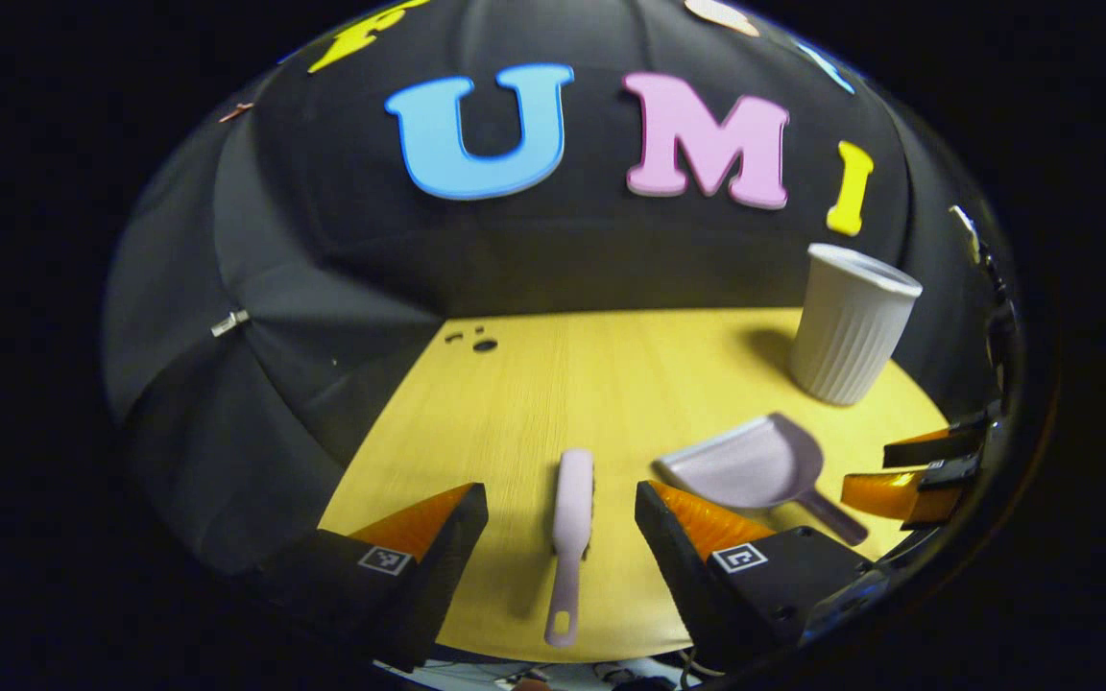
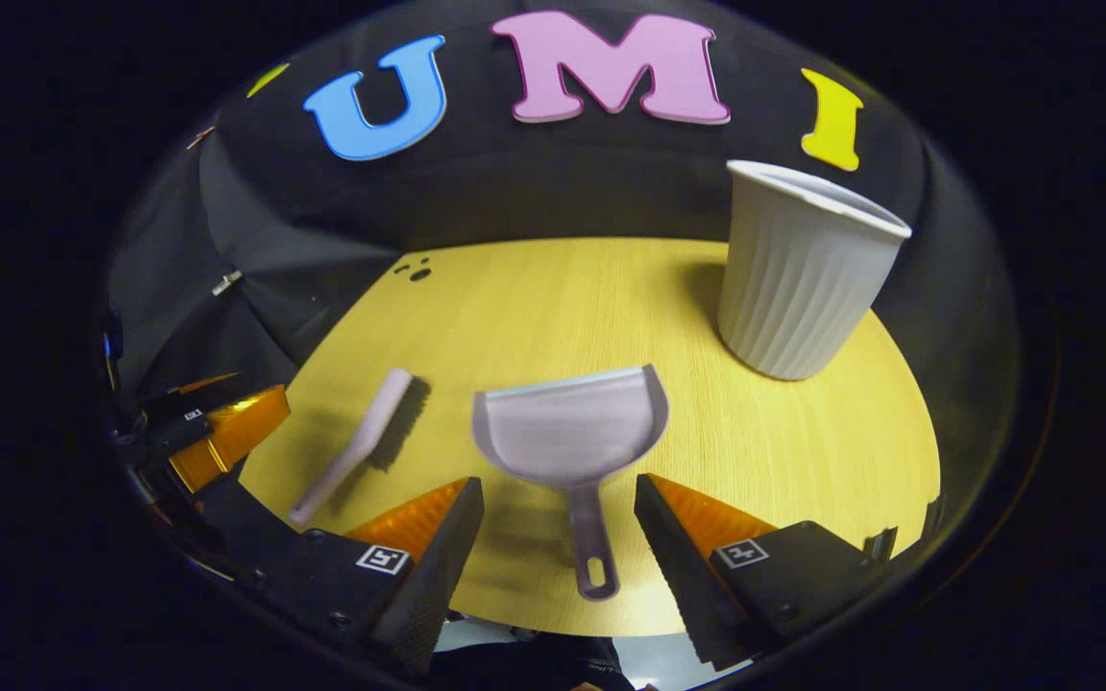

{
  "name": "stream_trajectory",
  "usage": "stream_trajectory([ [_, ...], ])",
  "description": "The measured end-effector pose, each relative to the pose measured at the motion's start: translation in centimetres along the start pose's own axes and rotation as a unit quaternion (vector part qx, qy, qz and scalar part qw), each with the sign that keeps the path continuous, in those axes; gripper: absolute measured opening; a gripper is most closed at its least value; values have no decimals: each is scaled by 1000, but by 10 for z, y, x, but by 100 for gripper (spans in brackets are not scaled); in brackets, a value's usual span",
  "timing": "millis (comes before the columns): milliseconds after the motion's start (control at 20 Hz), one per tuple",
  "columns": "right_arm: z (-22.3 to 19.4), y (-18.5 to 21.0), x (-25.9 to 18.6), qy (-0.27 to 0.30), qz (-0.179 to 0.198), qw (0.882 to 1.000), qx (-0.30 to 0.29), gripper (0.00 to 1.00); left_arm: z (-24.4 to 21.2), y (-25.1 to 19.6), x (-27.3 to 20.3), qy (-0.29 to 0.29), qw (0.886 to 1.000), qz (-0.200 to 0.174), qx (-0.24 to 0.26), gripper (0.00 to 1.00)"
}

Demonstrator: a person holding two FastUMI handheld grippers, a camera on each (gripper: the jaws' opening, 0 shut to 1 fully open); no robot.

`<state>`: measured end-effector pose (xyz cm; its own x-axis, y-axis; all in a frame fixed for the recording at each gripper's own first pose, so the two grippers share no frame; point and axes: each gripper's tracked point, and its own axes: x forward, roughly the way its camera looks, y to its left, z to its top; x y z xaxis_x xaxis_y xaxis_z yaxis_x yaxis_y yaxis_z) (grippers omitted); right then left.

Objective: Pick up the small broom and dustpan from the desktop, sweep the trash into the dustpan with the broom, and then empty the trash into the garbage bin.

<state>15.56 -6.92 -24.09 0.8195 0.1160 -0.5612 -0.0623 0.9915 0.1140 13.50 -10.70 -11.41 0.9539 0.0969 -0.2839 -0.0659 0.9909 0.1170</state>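
Apparently low, left gripper [image 1: 561, 523] straddling broom [image 1: 570, 533], jaws wide.

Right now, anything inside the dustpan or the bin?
The dustpan scoop is bare, with no trash in it. The bin stands upright behind it; its wall hides the inside, so its contents can't be told.

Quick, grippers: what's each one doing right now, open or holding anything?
Left gripper: open, empty, fingers either side of the broom.
Right gripper: open, empty, fingers either side of the dustpan handle.

broom [image 2: 361, 441] left of dustpan [image 2: 567, 437], bin [image 2: 803, 274] behind
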Motion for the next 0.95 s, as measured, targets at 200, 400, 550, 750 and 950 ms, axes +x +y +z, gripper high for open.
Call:
stream_trajectory([
  [200,36,38,-57,-104,24,994,-26,99,30,-4,-62,-78,997,-6,-9,98],
  [400,54,68,-107,-201,39,977,-68,99,26,-9,-112,-109,993,-26,-21,97],
  [550,43,74,-128,-219,34,972,-72,98,11,-6,-138,-117,993,-23,-24,97],
  [750,10,64,-134,-196,15,979,-61,99,-2,-10,-160,-125,991,-28,-43,98],
  [950,-3,50,-134,-168,-1,985,-35,99,-20,-17,-157,-107,992,-51,-41,96],
])
